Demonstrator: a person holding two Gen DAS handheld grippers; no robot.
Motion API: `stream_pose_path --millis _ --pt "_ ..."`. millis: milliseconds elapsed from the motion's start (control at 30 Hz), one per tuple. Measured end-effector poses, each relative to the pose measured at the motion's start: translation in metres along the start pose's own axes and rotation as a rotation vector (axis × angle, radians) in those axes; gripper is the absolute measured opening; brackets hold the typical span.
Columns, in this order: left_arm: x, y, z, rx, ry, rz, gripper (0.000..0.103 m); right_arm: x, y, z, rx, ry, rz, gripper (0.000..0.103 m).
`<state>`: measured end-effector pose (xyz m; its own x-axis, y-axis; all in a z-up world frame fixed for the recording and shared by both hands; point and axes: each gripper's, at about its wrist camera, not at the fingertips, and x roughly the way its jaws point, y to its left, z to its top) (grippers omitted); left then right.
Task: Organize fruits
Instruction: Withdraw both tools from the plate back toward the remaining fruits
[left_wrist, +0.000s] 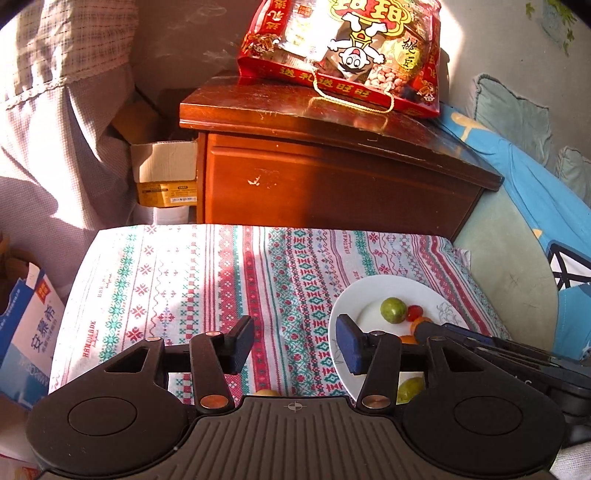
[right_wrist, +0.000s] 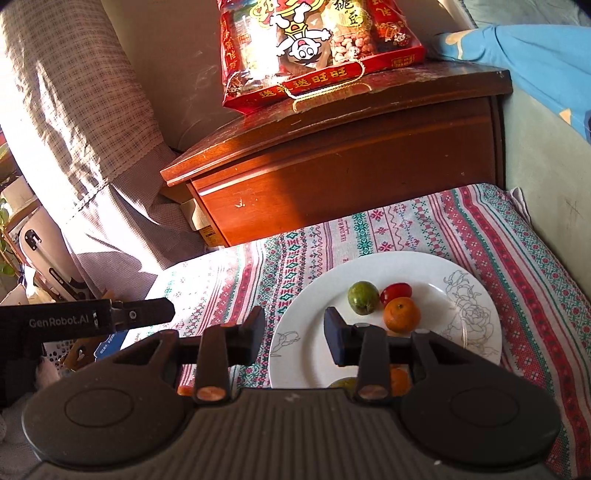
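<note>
A white plate (right_wrist: 476, 343) with a flower drawing sits on the patterned cloth (right_wrist: 517, 236). On it lie a green fruit (right_wrist: 363, 297), a small red fruit (right_wrist: 396, 291) and an orange (right_wrist: 401, 314); more green and orange fruit (right_wrist: 399, 380) show partly behind my right gripper. My right gripper (right_wrist: 293, 339) is open and empty over the plate's left rim. My left gripper (left_wrist: 293, 345) is open and empty above the cloth, left of the plate (left_wrist: 351, 302). The green fruit (left_wrist: 393, 311) and red fruit (left_wrist: 414, 312) show there. A yellowish fruit (left_wrist: 267, 393) peeks out under the left gripper.
A wooden nightstand (left_wrist: 332, 173) stands right behind the cloth, with a red snack bag (left_wrist: 343, 48) on top. A cardboard box (left_wrist: 166, 173) and a draped checked fabric (left_wrist: 55, 110) are on the left. A blue carton (left_wrist: 26, 332) is at the left edge. Blue bedding (left_wrist: 524, 192) lies on the right.
</note>
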<state>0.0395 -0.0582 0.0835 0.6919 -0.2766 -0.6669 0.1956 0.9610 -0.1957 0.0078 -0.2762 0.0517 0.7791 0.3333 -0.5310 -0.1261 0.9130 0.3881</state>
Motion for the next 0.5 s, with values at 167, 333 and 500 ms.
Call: stream_pose_path --millis 167,333,500 --pt "-0.015 0.016 -0.006 -0.038 -0.017 0.016 0.048 -0.007 0.013 -0.010 -0.022 0.002 0.017 0.037" --pt "-0.021 0.024 -0.016 -0.044 -0.005 0.028 0.048 -0.013 0.024 -0.028 -0.030 0.020 0.032 0.037" --pt "-0.023 0.034 -0.026 -0.045 0.015 0.055 0.057 -0.010 0.036 -0.046 -0.050 0.057 0.057 0.037"
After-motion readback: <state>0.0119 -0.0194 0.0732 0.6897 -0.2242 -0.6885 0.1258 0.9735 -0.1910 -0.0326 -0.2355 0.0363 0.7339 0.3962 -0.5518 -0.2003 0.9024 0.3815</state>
